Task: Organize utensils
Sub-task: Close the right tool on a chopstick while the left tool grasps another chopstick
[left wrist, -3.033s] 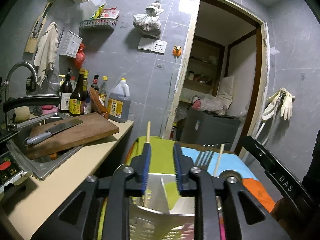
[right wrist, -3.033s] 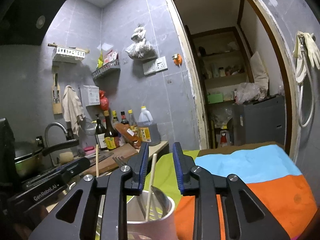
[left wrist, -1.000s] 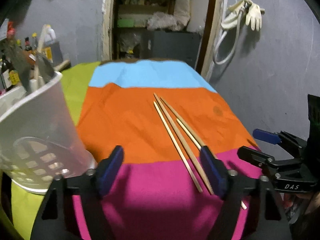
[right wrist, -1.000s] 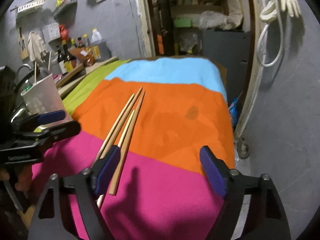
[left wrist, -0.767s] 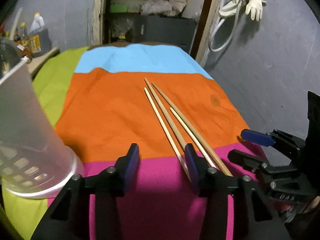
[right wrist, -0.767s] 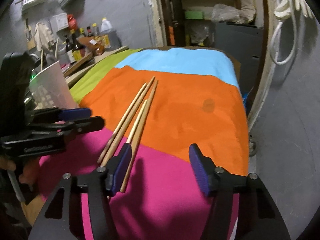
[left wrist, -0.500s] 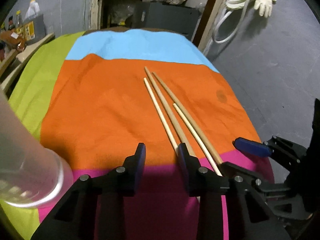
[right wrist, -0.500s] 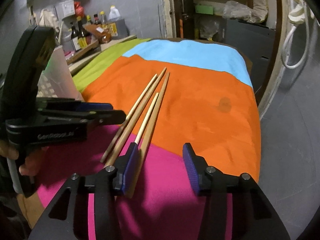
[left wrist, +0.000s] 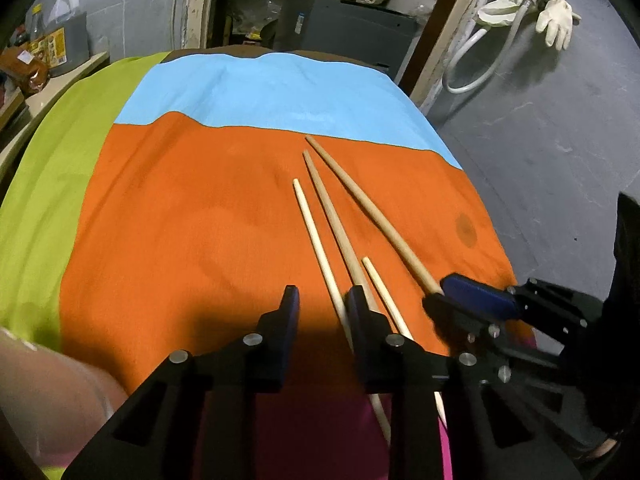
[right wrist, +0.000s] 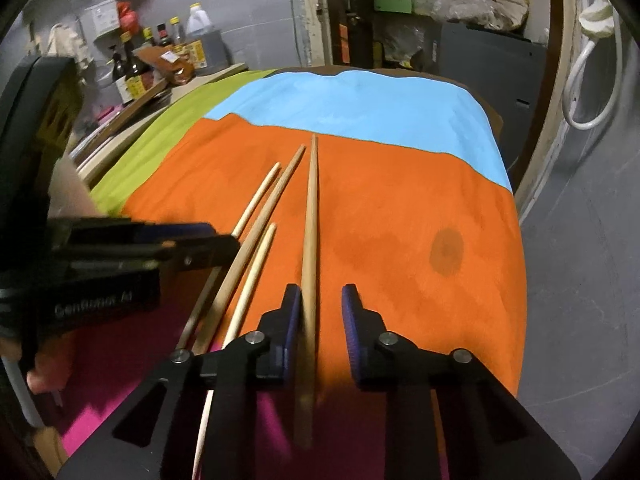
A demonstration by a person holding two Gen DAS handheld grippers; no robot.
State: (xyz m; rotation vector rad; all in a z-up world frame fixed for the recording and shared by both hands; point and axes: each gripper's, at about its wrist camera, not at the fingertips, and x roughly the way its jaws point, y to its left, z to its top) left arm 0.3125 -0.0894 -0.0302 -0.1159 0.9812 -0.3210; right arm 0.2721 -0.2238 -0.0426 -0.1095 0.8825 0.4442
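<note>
The striped cloth [left wrist: 200, 208] on the bench fills more of both views than a second ago. Four chopsticks [left wrist: 316, 232] lie toward one o'clock. The left gripper [left wrist: 322, 308] and right gripper [right wrist: 318, 306] have just been closing; jaws narrow, each straddling a chopstick, ungripped.

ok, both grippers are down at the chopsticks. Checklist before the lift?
1. Right gripper straddles the long chopstick: ok. Its jaws have just been closing; a gap shows at one pad.
2. Left gripper straddles the pale chopstick: ok. Its jaws have just been closing and are not clamped yet.
3. Left takes one stick only: cannot tell; the middle chopstick runs right up to one jaw.
4. Grippers clear of each other: ok.
5. Firm grip on both sticks: not ok.
</note>
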